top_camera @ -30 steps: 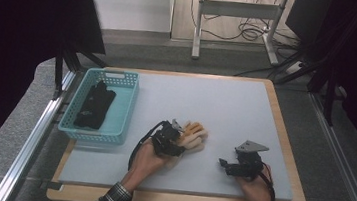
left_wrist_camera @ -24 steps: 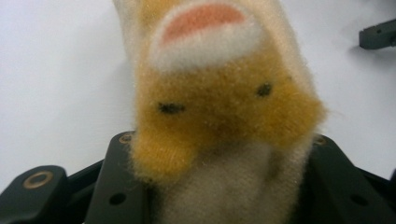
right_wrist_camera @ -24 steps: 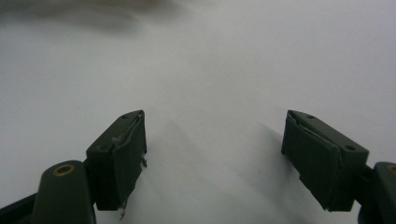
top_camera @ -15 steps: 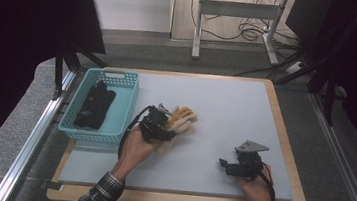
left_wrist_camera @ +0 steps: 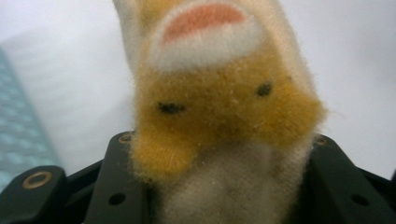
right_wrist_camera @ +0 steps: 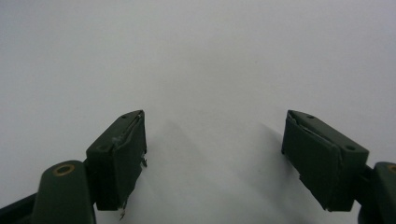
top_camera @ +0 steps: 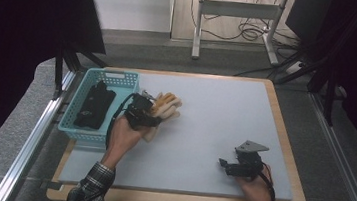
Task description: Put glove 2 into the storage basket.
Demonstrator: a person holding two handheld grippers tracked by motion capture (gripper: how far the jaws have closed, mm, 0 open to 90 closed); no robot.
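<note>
Left gripper (top_camera: 151, 113) is clamped on a plush toy (top_camera: 166, 106), orange and cream, held just right of the basket (top_camera: 76, 125), over the grey mat (top_camera: 215, 114). In the left gripper view the toy (left_wrist_camera: 219, 102) sits pinched between the two black jaws, fuzzy orange face with two dark eyes and a pink-and-white patch above it, cream fur below running down into the jaws; the basket's (left_wrist_camera: 16, 135) blue mesh shows blurred at the left edge of that view. Whether the toy rests on the mat or hangs above it, cannot tell. From the high view the toy's cream limbs stick out away from the basket, and one hangs down toward the person beside the left hand (top_camera: 125, 135). The basket is light blue, at the mat's left edge, and holds a black item (top_camera: 94, 104) lying lengthwise inside; too dark to say what it is. Right gripper (top_camera: 232, 167) is well away from the basket, at the near right of the mat, held low by the right hand (top_camera: 253, 184), with a grey plate on top. In the right gripper view its jaws stand wide apart with bare mat (right_wrist_camera: 210, 70) between them, nothing gripped. The mat lies on a wooden table (top_camera: 285, 122).
</note>
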